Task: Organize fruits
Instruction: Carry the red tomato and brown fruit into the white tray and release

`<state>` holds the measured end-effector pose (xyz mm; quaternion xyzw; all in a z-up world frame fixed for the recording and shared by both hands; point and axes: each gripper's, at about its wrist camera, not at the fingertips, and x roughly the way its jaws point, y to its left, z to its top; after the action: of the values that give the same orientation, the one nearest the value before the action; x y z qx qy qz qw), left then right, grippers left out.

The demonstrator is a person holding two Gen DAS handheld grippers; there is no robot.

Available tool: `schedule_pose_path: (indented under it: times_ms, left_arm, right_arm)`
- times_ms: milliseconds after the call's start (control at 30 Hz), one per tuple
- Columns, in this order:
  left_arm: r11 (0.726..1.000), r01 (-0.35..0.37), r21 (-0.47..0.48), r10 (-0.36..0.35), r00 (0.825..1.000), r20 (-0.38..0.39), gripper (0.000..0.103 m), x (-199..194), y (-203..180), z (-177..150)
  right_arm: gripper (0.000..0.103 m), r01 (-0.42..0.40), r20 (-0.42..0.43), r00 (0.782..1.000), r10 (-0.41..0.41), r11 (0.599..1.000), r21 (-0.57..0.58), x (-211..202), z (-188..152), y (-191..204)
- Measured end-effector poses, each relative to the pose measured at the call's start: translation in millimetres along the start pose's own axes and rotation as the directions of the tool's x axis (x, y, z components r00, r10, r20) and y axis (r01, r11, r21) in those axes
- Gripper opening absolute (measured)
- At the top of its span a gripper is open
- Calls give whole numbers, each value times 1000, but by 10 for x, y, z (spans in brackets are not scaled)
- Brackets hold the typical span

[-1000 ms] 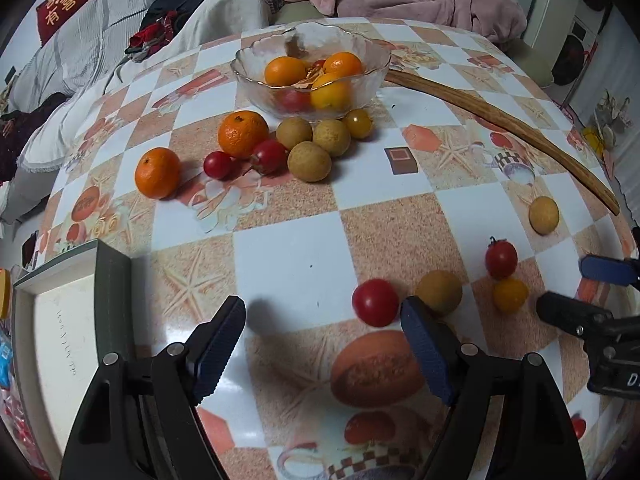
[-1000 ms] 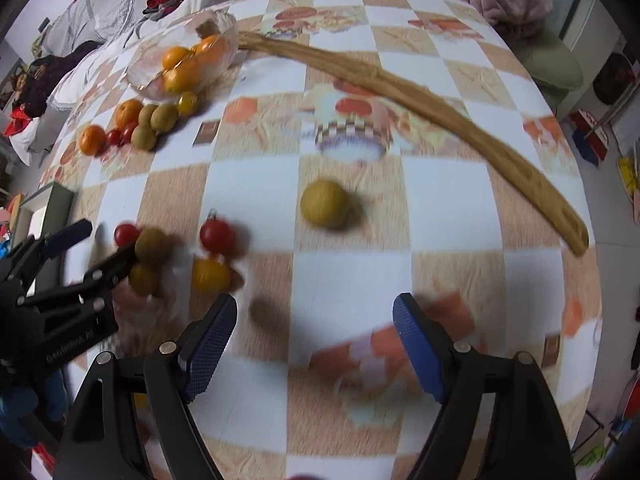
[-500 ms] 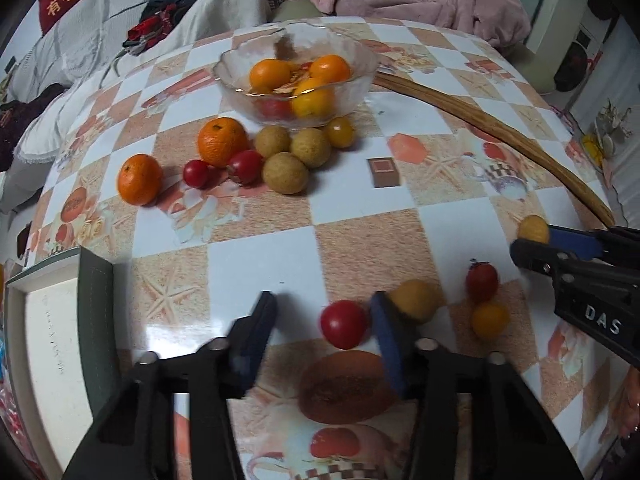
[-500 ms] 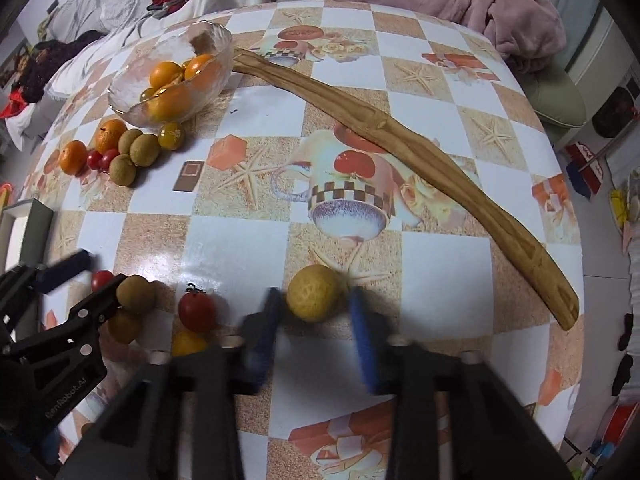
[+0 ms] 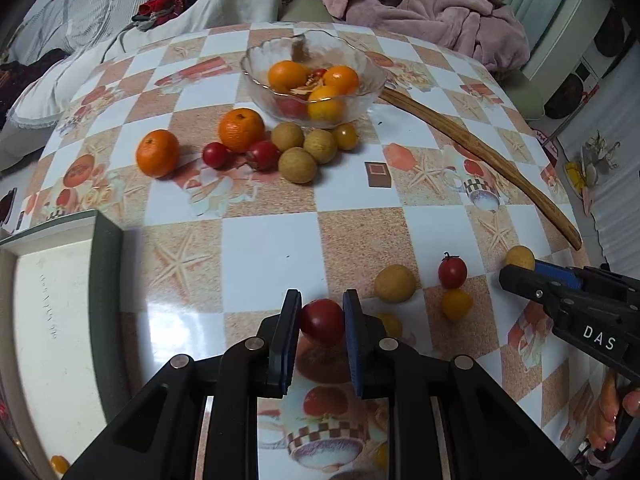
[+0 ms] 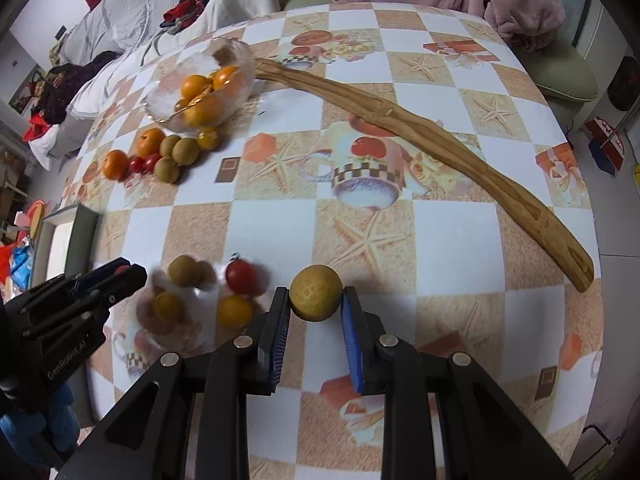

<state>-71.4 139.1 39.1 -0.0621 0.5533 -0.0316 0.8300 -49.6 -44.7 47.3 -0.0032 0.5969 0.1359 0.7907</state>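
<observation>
Both claws closed since earlier | left claw (image 5: 322,322): tomato (image 5: 322,321) | right claw (image 6: 316,304): longan (image 6: 316,298)

A red tomato (image 5: 322,321) sat low centre; a tan-yellow longan (image 6: 316,298) too; the tablecloth (image 5: 272,240) was orange-and-white checked with starfish.

The tablecloth (image 5: 272,248) looks like glossy plastic, with light glare at 7 o'clock. The bowl (image 5: 256,65) at 12 is clear ribbed glass. A long stick (image 6: 400,128) shows matt, grained wood. The tomato (image 5: 322,320) has smooth, shiny skin; the longan (image 6: 316,298) looks dull and rough. The oranges (image 5: 158,153) are finely pitted. The blanket (image 5: 424,4) is fuzzy pink cloth.
</observation>
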Motion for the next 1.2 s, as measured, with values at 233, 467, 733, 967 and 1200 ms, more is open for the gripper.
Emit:
schedule_pose_path:
  times_ms: [233, 467, 733, 967, 1200]
  left_arm:
    - [1000, -2, -29, 3, 1000, 23, 23, -214, 186, -86]
    - [997, -17, -73, 21, 998, 55, 23, -447, 460, -179]
    - [988, -58, -146, 69, 995, 77, 23, -674, 923, -367]
    - [969, -102, -224, 121, 990, 73, 23, -783, 1375, -545]
    - [945, -148, -292, 172, 984, 56, 23, -838, 1799, -729]
  right_arm:
    - [28, -25, 1, 1000, 25, 999, -31, -88, -71, 236]
    - [28, -55, -1, 998, 55, 994, -92, -129, -90, 619]
    - [28, -96, -13, 995, 95, 978, -186, -116, -69, 1168]
    - [28, -133, -35, 991, 128, 955, -265, -70, -67, 1694]
    - [28, -183, -70, 983, 169, 923, -338, 24, -87, 2265]
